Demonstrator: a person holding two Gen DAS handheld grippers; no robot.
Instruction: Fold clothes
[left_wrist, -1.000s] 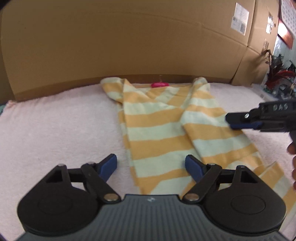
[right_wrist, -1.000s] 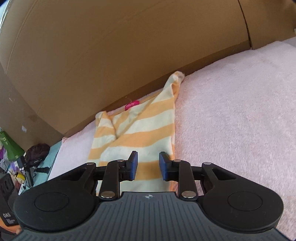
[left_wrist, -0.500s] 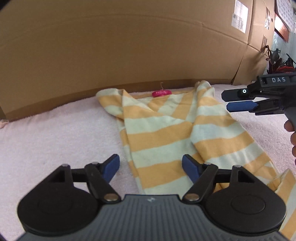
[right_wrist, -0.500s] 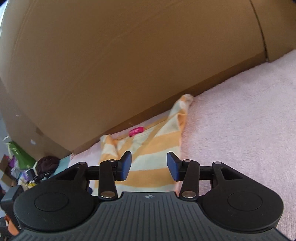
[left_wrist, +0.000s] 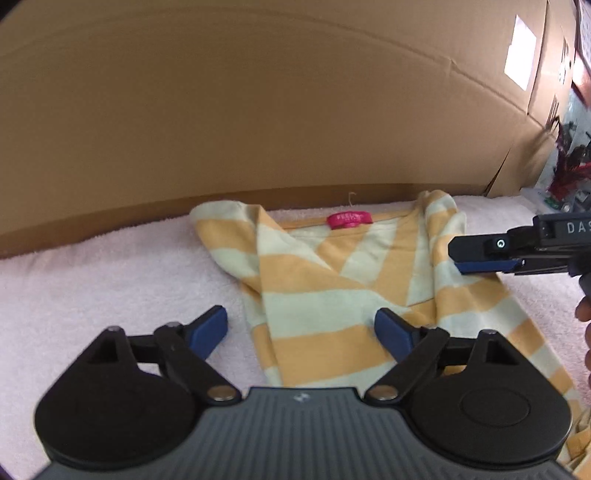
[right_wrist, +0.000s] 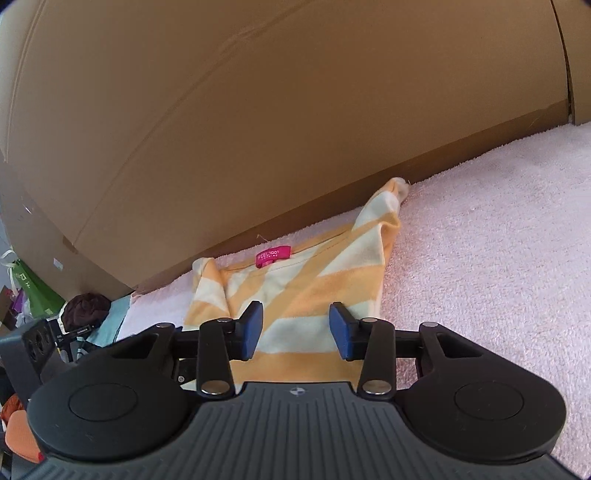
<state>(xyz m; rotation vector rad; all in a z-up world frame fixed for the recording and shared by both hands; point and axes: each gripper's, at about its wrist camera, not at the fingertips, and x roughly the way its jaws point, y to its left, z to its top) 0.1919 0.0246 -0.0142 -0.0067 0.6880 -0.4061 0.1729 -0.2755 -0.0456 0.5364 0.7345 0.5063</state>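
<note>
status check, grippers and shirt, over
left gripper open, empty; right gripper open, empty. striped shirt flat on pink towel, sleeves folded in. nothing blocking.

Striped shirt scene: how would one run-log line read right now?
orange-and-cream striped shirt: flat on pink towel, sleeves folded in | left gripper: open, empty | right gripper: open, empty

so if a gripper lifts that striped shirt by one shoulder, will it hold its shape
Probably not: the striped shirt already lies creased with sleeves folded in, so it likely droops. It looks thin, so probably light. The fuzzy pink towel may drag on it.
</note>
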